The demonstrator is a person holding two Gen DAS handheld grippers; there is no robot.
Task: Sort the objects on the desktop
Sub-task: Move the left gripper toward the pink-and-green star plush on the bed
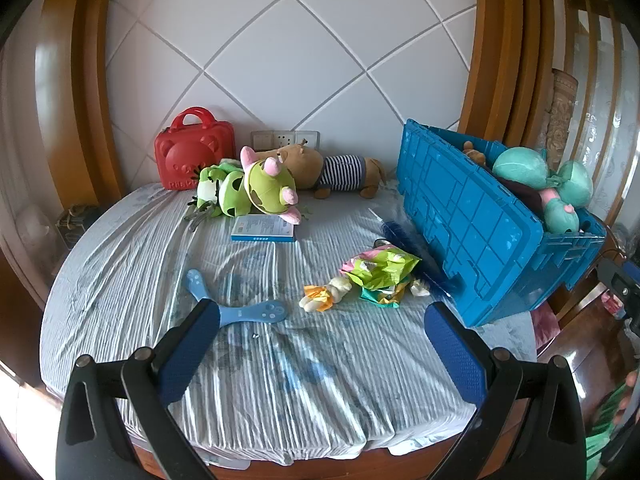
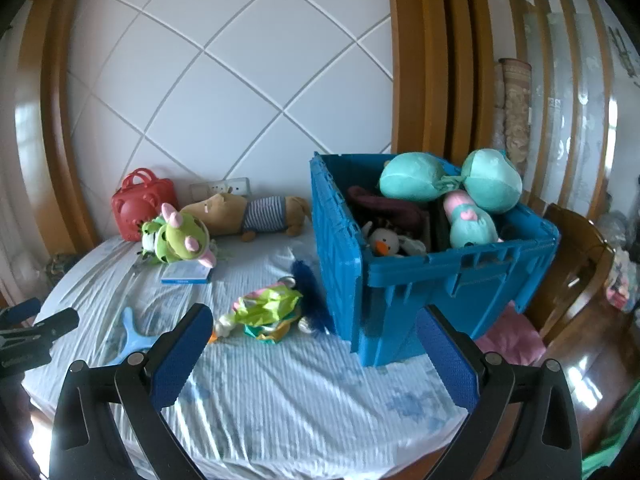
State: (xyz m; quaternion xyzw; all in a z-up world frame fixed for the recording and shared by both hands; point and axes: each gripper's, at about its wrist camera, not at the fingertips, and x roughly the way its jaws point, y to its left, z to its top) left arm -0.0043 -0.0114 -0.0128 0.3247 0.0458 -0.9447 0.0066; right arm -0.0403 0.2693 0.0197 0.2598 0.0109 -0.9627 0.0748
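On the bed [image 1: 120, 260], loose things are lying scattered: a green plush frog [image 1: 256, 188] is resting against a white-and-blue box [image 1: 262, 229], with a brown striped plush dog [image 1: 320, 168] and a red bear case [image 1: 194, 152] sitting behind by the wall. Nearer, a blue paw-shaped toy [image 1: 240, 308] and a crumpled green snack bag [image 1: 380, 268] are lying just beside the blue crate [image 2: 460, 280], which is standing at the bed's right edge, crowding that side. Teal plush toys [image 2: 452, 184] are piling above its rim; deeper contents are hard to make out. Both the left gripper [image 1: 322, 344] and right gripper [image 2: 312, 348] are hovering wide apart, holding nothing, over bare striped sheet near the front edge.
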